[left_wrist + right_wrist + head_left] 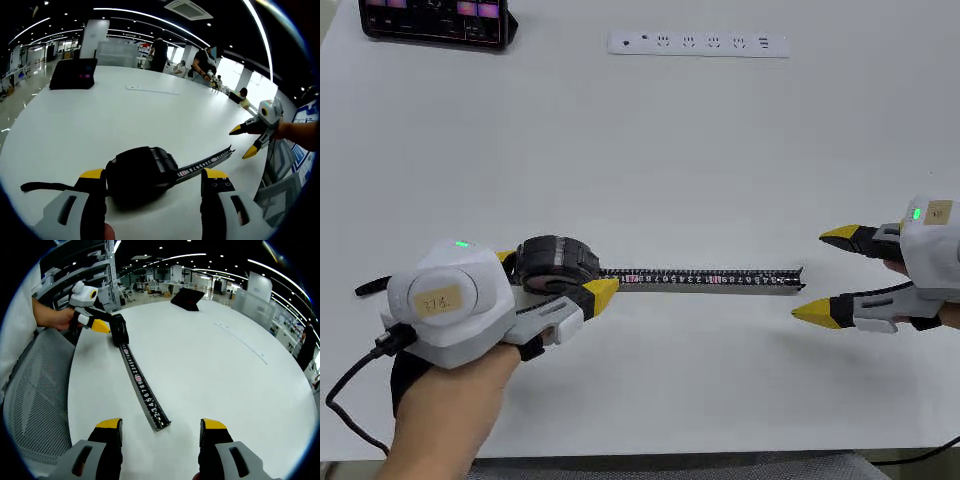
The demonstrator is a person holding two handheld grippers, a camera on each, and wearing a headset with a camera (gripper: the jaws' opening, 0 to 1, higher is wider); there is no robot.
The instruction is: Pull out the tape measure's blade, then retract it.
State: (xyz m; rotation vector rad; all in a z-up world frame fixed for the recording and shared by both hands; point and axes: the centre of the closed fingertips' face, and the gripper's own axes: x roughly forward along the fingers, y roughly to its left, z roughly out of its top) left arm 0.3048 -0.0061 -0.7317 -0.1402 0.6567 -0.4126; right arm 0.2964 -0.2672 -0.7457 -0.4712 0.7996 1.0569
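Note:
A black tape measure point(557, 264) lies on the white table point(650, 150), its blade point(710, 277) drawn out flat to the right. My left gripper point(553, 275) is open, its jaws straddling the case point(142, 172). One finger point(92, 176) rests against the case and the other stands a little clear, beside the blade point(205, 162). My right gripper point(827, 272) is open too and holds nothing. It sits just past the blade's hook end point(160, 424), which lies on the table between its jaws without touching them.
A white power strip point(698, 43) and a black tablet point(435, 20) lie at the table's far side. The tape's wrist strap point(370, 287) trails left. A grey mesh chair point(35, 405) stands by the near edge. People stand in the background point(202, 62).

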